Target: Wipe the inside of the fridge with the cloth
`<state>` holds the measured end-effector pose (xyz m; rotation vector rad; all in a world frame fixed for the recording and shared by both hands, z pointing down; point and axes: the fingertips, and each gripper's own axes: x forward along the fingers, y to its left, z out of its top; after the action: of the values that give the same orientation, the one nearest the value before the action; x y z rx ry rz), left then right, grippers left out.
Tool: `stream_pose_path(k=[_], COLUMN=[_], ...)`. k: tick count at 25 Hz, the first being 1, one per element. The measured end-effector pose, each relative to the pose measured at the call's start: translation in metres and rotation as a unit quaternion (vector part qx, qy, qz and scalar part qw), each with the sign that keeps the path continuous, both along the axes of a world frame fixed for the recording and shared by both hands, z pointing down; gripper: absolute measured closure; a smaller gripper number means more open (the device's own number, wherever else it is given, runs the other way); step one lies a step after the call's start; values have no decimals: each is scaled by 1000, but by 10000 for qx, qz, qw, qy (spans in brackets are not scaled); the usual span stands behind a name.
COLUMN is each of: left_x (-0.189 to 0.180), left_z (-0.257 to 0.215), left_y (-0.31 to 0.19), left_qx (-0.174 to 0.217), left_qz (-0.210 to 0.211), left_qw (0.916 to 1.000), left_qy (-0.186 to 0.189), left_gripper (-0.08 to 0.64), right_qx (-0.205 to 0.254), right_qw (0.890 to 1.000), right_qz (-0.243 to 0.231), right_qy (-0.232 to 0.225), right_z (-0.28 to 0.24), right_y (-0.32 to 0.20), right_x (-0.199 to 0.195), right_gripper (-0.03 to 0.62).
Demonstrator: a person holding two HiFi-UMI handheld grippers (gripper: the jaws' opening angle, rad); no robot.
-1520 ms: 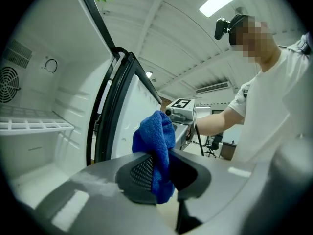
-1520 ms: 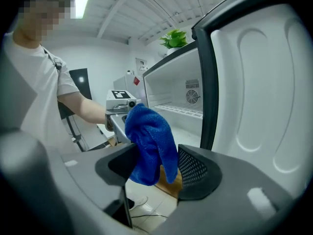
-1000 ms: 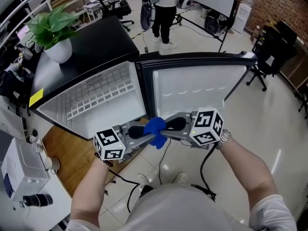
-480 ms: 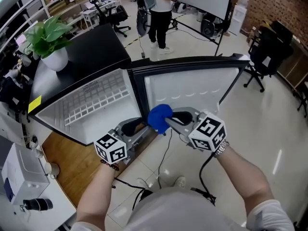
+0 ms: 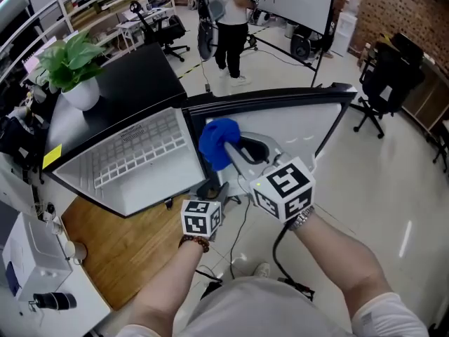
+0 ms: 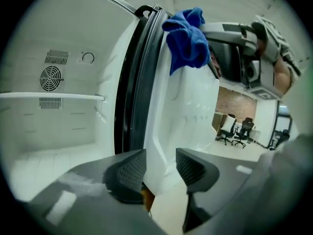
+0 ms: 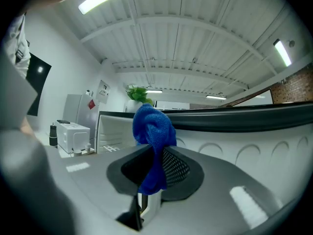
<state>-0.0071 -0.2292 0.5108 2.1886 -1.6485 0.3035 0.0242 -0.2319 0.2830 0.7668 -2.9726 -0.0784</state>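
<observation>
The blue cloth [image 5: 219, 142] is bunched in my right gripper [image 5: 228, 149], which is shut on it and holds it up at the front of the small open fridge [image 5: 140, 160], beside the door's hinge edge. The right gripper view has the cloth [image 7: 154, 141] pinched between both pads, with the white door [image 7: 234, 146] behind it. My left gripper [image 5: 214, 189] is lower and nearer to me. Its jaws [image 6: 159, 169] are opening with nothing between the pads. From the left gripper view I see the cloth [image 6: 188, 38] above and the fridge's white inside [image 6: 51, 77] at left.
The fridge door [image 5: 280, 128] stands wide open to the right. A potted plant [image 5: 70, 65] sits on the black fridge top. A person [image 5: 228, 20] stands beyond it, office chairs [image 5: 389, 76] at right. Cables [image 5: 242, 223] trail on the floor.
The left gripper has let go of the cloth, opened and dropped back toward me. The right gripper has carried the cloth up and left to the fridge opening.
</observation>
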Motion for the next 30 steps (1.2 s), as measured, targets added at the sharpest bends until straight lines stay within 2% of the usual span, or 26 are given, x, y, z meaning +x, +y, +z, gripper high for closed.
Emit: stream_pose_path(k=[5, 12, 15, 17, 30], left_x=[-6, -7, -4, 0, 0], left_z=[6, 16, 15, 17, 13], left_y=[-12, -21, -22, -21, -21], left_qx=[-87, -237, -271, -292, -241], left_qz=[-413, -635, -619, -574, -547], left_qw=[9989, 9966, 9962, 9960, 9962], left_qy=[-210, -473, -558, -626, -632], left_gripper=[357, 380, 394, 434, 437], right_qx=[28, -11, 4, 19, 105], right_qw=[9996, 9976, 9964, 9955, 9872], right_qz=[236, 624, 770, 885, 1552], right_qy=[132, 315, 347, 350, 366], right_z=[-3, -2, -2, -3, 1], right_y=[-5, -10, -12, -15, -44], right_x=[-10, -16, -12, -6, 51], right_gripper=[537, 537, 537, 537, 537])
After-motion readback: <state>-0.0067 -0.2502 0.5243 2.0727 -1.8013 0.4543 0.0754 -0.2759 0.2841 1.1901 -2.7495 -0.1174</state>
